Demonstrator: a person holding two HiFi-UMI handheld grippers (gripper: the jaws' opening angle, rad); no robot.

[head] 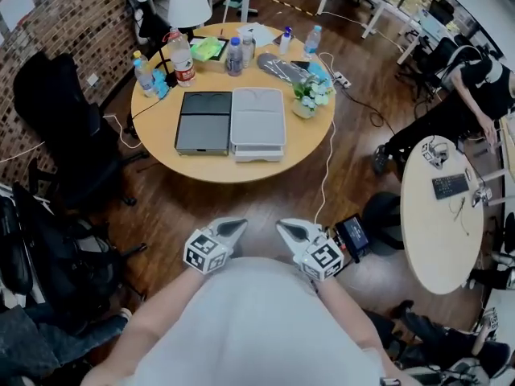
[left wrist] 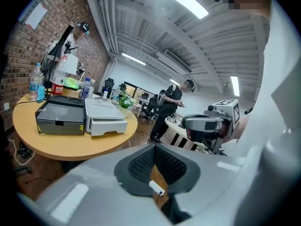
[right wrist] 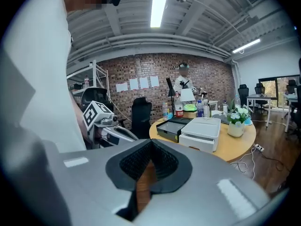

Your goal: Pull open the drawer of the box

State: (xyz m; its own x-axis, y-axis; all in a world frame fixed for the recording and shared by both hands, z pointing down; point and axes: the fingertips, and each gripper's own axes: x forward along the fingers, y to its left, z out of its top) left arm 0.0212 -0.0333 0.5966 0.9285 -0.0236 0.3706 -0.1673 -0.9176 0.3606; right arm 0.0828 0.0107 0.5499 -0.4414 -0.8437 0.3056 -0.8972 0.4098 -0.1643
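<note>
Bare wooden floor [head: 241, 203] separates the round worktop's [head: 241, 174] near edge from the person, with a black chair [head: 56, 127] to the left and a hanging cable [head: 326, 175] to the right. The pale box [head: 257, 119] and dark box [head: 203, 119] sit side by side near that edge, drawer fronts facing the person. The left claw [head: 232, 230] and right claw [head: 291, 232] hang clenched and empty at the waist, tips angled inward.
</note>
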